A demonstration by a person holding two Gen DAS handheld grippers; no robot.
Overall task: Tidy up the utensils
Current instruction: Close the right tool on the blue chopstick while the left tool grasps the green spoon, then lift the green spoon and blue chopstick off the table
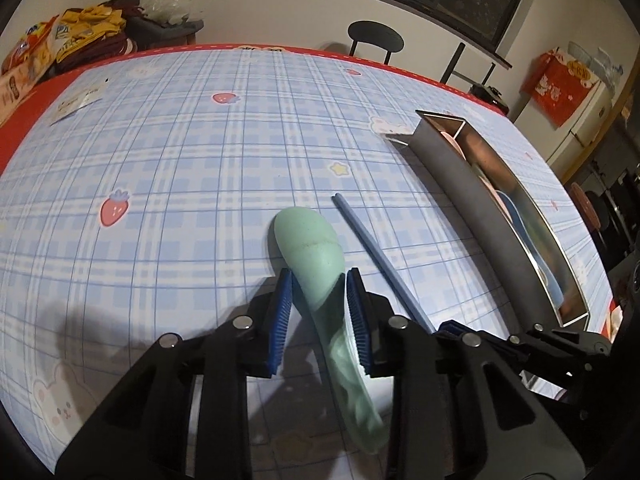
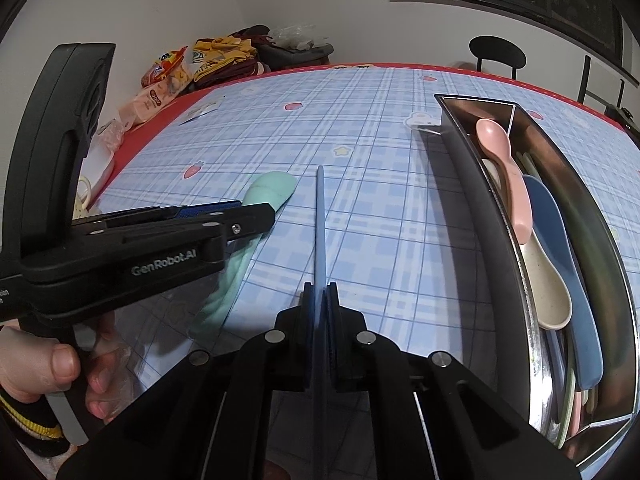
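Pinching the green spoon (image 1: 316, 256) at its neck, the left gripper (image 1: 320, 280) is holding it on the checked tablecloth (image 1: 180, 168); the right gripper (image 2: 320, 292) is clamping a blue chopstick (image 2: 320, 208) just right of it, near the steel tray (image 2: 616, 264) holding other spoons.

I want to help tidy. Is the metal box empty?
No. The metal box already holds a pink spoon, a blue spoon and a cream spoon.
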